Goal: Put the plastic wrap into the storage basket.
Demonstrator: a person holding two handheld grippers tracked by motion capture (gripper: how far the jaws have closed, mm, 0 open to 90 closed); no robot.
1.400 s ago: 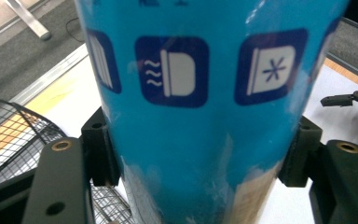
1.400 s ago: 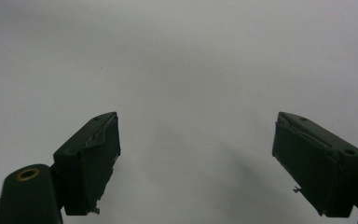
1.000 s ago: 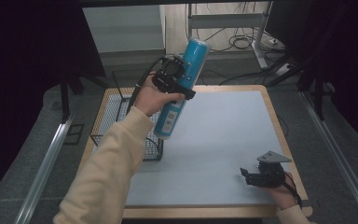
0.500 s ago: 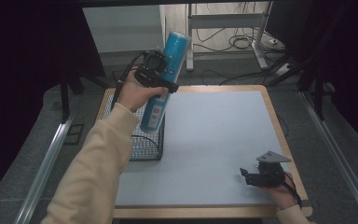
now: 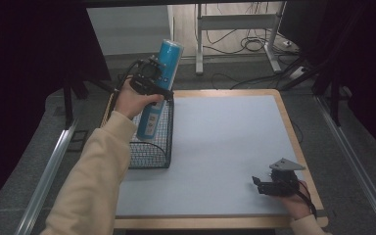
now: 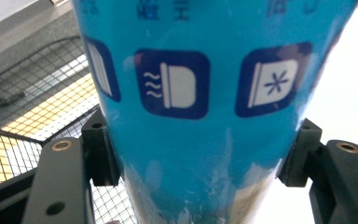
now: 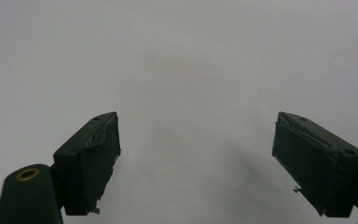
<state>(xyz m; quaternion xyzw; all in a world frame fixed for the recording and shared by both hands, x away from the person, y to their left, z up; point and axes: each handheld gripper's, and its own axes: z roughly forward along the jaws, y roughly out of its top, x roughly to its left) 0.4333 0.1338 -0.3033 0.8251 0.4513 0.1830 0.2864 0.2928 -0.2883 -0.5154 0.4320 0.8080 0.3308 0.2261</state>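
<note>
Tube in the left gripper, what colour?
Bright blue tube with dark-blue icon squares; clearest in the left gripper view.

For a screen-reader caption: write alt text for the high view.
The left gripper, held in a hand with a cream sleeve, is shut on a tall blue cylindrical can whose lower end dips into a black wire mesh basket at the left edge of a pale grey wooden-framed table. The right gripper rests open near the table's front right corner.
</note>
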